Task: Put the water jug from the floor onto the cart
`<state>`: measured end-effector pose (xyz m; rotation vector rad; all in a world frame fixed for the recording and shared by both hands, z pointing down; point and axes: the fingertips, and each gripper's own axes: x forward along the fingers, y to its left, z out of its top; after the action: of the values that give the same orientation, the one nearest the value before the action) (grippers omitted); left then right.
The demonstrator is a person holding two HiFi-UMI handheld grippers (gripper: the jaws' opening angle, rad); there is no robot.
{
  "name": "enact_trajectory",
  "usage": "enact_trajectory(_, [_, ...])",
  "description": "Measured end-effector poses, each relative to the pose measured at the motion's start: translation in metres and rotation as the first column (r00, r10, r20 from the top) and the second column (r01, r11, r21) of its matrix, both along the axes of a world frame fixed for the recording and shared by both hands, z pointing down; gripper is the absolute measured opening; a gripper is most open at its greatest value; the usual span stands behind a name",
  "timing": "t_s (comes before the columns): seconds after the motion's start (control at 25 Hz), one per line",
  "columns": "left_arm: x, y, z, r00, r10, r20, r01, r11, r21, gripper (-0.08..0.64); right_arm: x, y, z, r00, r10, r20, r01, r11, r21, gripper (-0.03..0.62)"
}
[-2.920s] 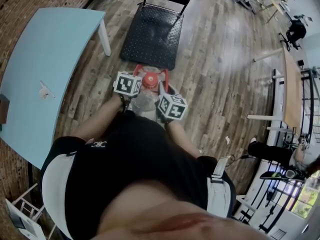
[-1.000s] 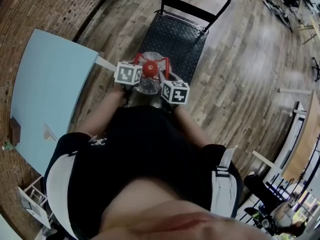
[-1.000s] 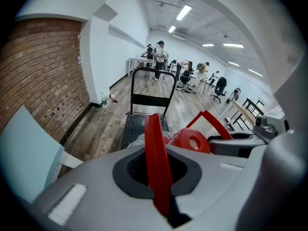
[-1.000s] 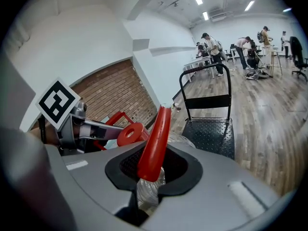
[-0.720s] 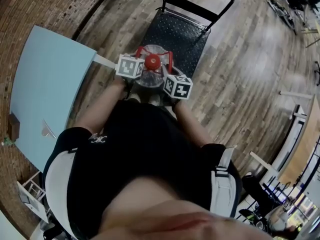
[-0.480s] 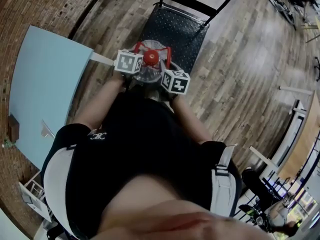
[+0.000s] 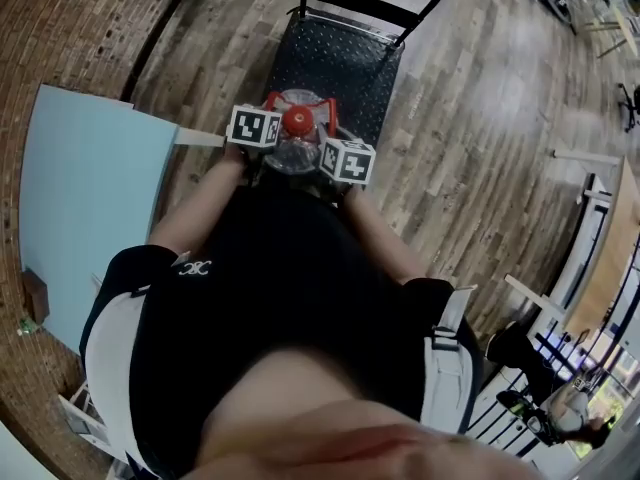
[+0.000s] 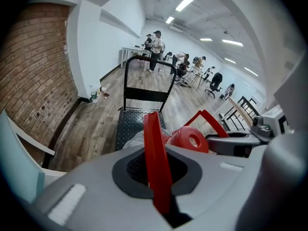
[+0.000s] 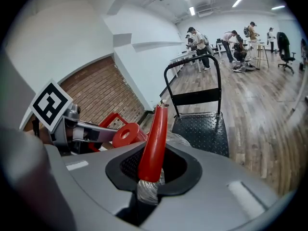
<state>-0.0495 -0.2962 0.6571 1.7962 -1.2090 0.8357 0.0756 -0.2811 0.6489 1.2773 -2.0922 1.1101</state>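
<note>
Now, water jug by cart.

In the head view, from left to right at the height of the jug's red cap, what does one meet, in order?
First the light blue rectangular table → left tool, shut on the red handle → round red cap of the clear plastic water jug → right tool, also on the red handle → brown wooden plank floor.

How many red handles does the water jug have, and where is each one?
2. One red handle is clamped in the jaws of the left gripper; the second red handle is clamped in the jaws of the right gripper. They flank the red cap. None seems hidden.
</note>
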Motion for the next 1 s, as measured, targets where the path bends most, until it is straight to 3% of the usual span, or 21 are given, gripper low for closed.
enact_trajectory(0.36, [-0.013, -0.031, 0.027, 0.998, 0.045, -0.039, -0.046, 0.998, -0.045, 0.014, -0.006, -0.031, 0.028, 0.997, 0.056, -0.046, -0.059, 0.994, -0.086, 0.069])
enact_trajectory(1.0, [-0.045, -0.068, 0.101, 0.997, 0.070, -0.023, -0.073, 0.981, -0.180, 0.023, -0.036, -0.073, 0.095, 0.991, -0.006, -0.130, -0.025, 0.973, -0.230, 0.071])
